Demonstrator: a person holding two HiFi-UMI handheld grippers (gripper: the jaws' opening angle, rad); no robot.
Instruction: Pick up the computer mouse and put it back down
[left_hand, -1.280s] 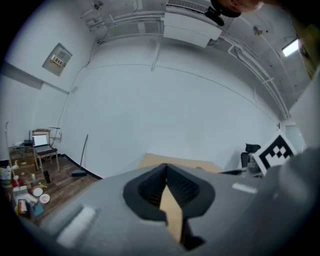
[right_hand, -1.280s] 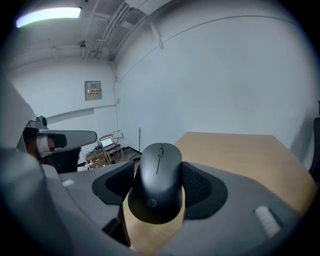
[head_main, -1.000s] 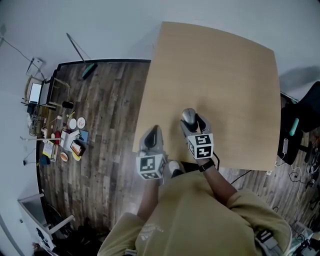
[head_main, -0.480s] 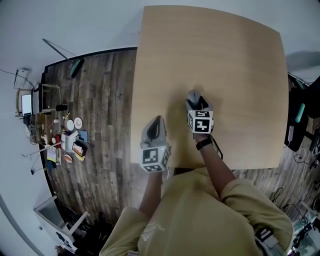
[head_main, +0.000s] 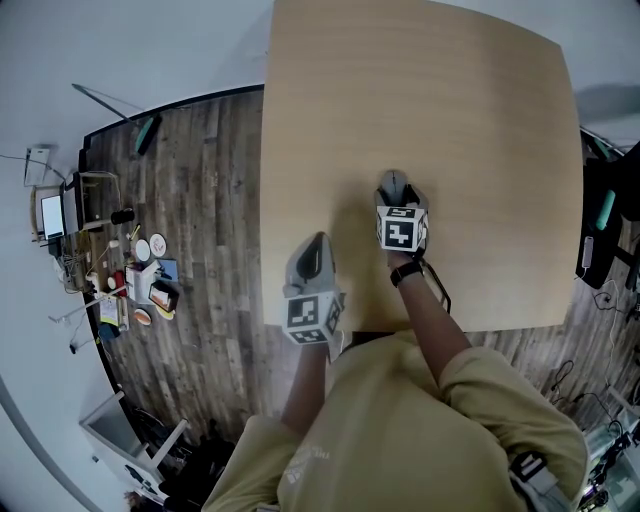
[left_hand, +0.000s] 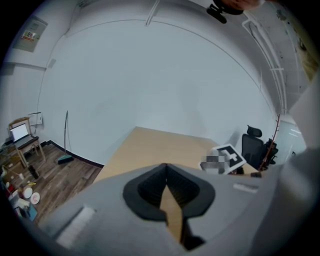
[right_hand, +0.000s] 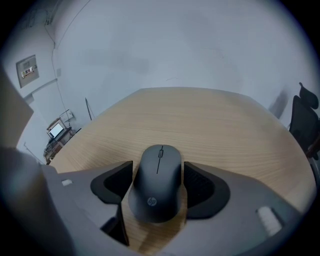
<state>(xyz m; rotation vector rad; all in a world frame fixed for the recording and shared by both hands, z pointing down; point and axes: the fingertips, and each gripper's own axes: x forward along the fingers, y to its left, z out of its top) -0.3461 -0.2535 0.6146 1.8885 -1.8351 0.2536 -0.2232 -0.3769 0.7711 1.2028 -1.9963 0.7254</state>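
A dark grey computer mouse (right_hand: 156, 192) sits between the jaws of my right gripper (right_hand: 158, 172), both pads pressed to its sides, low over the light wooden table (right_hand: 210, 120). Whether the mouse touches the table I cannot tell. In the head view only the mouse's front (head_main: 394, 182) shows beyond the right gripper (head_main: 397, 192), around the middle of the table (head_main: 450, 100). My left gripper (head_main: 315, 244) hovers at the table's near left edge, shut and empty; its pads meet in the left gripper view (left_hand: 166, 171).
A black office chair (head_main: 606, 215) stands off the table's right side, also seen as the chair (left_hand: 252, 145). Small clutter (head_main: 140, 290) and a desk with a laptop (head_main: 50, 210) lie on the wooden floor far left.
My right gripper has carried the mouse away from the person, from near the front edge toward the table's middle. The left gripper has stayed at the near left edge.
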